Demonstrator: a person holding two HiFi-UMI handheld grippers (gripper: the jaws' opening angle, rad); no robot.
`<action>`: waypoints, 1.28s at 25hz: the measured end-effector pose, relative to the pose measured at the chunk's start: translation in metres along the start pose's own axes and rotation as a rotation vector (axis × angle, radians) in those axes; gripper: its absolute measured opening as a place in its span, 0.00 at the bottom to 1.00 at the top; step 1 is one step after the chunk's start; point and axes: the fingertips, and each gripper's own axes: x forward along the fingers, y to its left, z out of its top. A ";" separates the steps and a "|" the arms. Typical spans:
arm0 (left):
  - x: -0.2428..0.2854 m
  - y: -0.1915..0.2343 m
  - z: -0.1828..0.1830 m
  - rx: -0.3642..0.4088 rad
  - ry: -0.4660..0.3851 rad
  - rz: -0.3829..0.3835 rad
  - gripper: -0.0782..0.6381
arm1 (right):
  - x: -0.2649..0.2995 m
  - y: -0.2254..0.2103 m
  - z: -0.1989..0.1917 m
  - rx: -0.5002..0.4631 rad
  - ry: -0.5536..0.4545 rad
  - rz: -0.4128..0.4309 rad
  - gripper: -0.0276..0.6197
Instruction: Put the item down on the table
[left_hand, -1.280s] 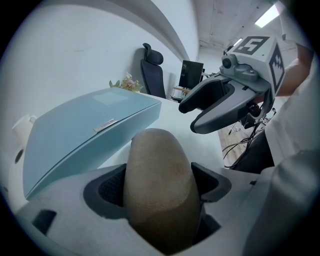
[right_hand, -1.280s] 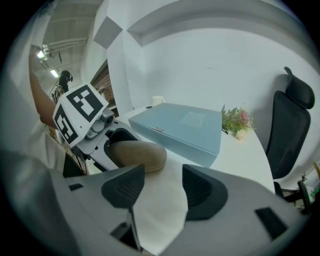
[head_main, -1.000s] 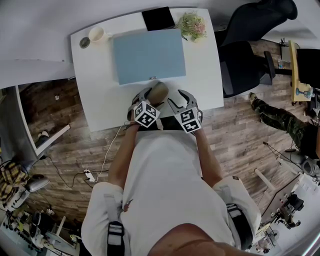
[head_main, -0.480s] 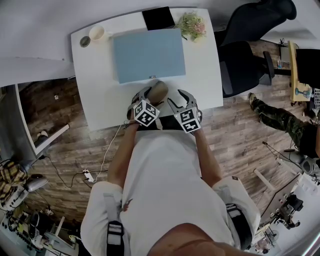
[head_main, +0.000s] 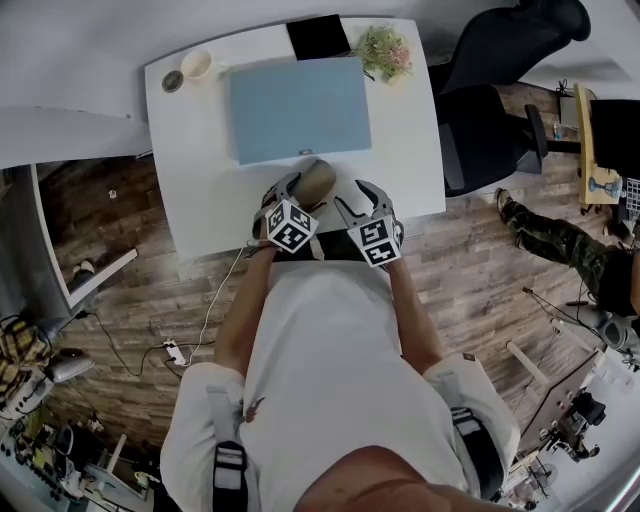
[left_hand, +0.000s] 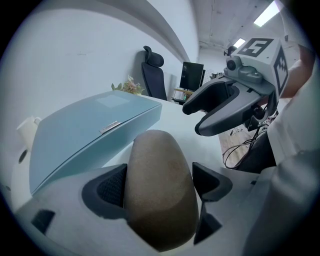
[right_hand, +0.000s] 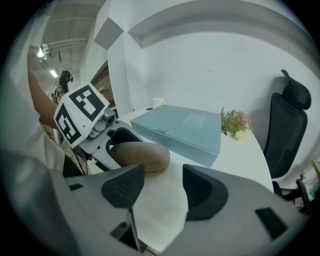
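Left claw (left_hand: 160, 182) is clamped on the brown case (head_main: 317, 182) over the counter (head_main: 200, 200), probably for set-down, while the right claw (right_hand: 160, 192) sits basically closed, empty, just alongside.

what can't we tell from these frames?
- Case underside: the left tool body covers it in the left gripper view, and the head view looks from above. Whether it touches the table cannot be told.
- Round thing beside the cup: too small in the head view to identify.
- Tag on the box: too small to read.
- Black item at the far edge: too small to name.
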 end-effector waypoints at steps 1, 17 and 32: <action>-0.001 0.000 0.000 -0.001 -0.004 0.003 0.69 | 0.000 0.001 0.000 -0.002 -0.005 -0.002 0.42; -0.044 0.009 0.033 0.004 -0.144 0.089 0.70 | -0.019 0.000 0.025 0.030 -0.100 -0.046 0.43; -0.195 0.054 0.154 0.058 -0.614 0.388 0.66 | -0.103 -0.029 0.144 -0.017 -0.430 -0.224 0.44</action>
